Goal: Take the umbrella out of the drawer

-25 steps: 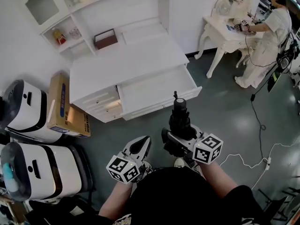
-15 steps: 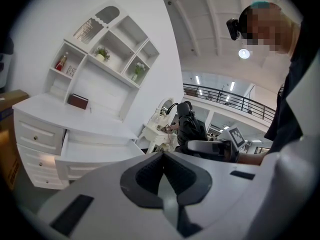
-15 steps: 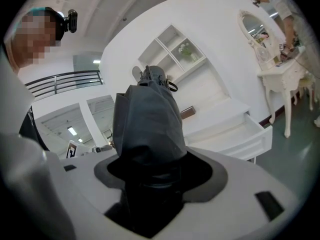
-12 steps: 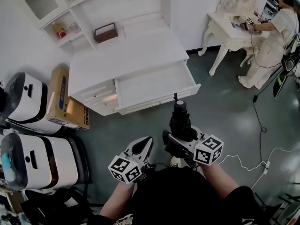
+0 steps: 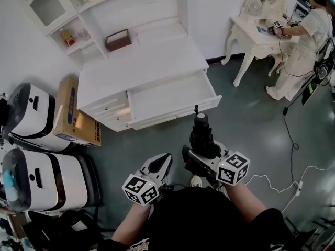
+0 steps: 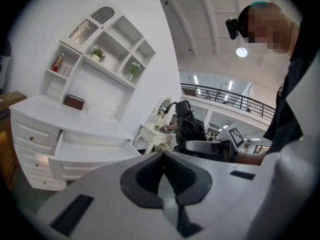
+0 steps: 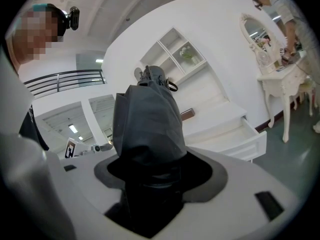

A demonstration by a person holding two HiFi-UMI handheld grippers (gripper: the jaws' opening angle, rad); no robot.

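A folded black umbrella (image 5: pixel 201 134) stands upright in my right gripper (image 5: pixel 201 151), which is shut on it, well in front of the white desk. Seen from the right gripper view, the umbrella (image 7: pixel 148 121) fills the jaws and points up. The wide desk drawer (image 5: pixel 170 99) is pulled out and looks bare inside. My left gripper (image 5: pixel 156 166) hangs low beside the right one, shut, with nothing between its pads (image 6: pixel 162 176). The left gripper view also catches the umbrella (image 6: pixel 189 124) to its right.
A white hutch desk (image 5: pixel 138 61) carries a brown box (image 5: pixel 118 41) on its top. A cardboard box (image 5: pixel 73 120) and two white machines (image 5: pixel 39 184) stand at the left. A person (image 5: pixel 306 41) works at a vanity table (image 5: pixel 256 33) at the far right. A cable (image 5: pixel 290 140) trails over the grey floor.
The view has shifted slightly, so the desk sits a little farther up and left. Both grippers keep their places, and the umbrella stays held.
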